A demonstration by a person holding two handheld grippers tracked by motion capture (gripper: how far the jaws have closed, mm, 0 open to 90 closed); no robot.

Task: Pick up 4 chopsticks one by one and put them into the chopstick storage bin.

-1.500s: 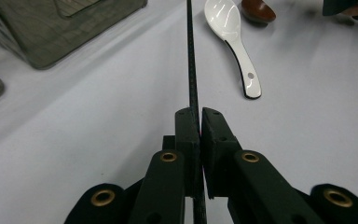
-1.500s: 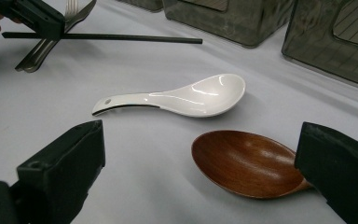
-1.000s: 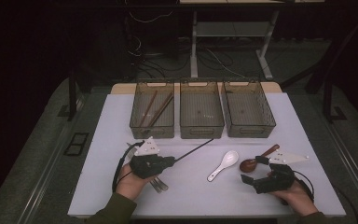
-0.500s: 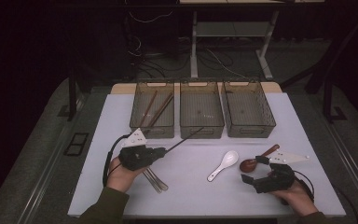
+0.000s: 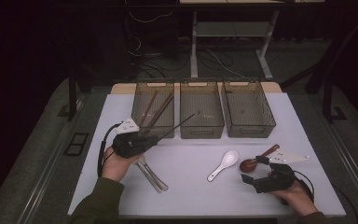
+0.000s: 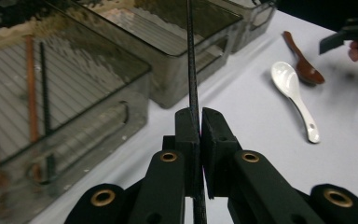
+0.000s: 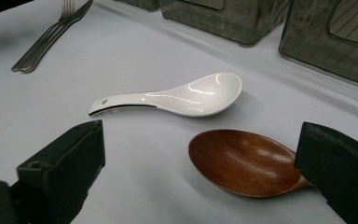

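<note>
My left gripper [image 5: 153, 139] is shut on a thin black chopstick [image 5: 178, 124], held above the table just in front of the left bin [image 5: 153, 83]. In the left gripper view the jaws [image 6: 199, 126] pinch the chopstick [image 6: 191, 70], which points over the bins. That bin holds brown chopsticks [image 5: 148, 108] and a black one. My right gripper [image 5: 253, 170] rests open at the front right, its jaws on either side of the bowl of a brown wooden spoon [image 7: 242, 161]. A white ceramic spoon [image 7: 182, 95] lies just beyond it.
Three clear grey bins stand in a row at the back; the middle bin [image 5: 201, 131] and the right bin [image 5: 249, 131] look empty. Metal forks [image 5: 151, 175] lie near the front left, below my left hand. The white spoon [image 5: 223, 164] lies mid-table.
My left gripper has lifted and moved left and away toward the left bin, carrying the black chopstick, uncovering the forks. The right gripper and both spoons have stayed put.
</note>
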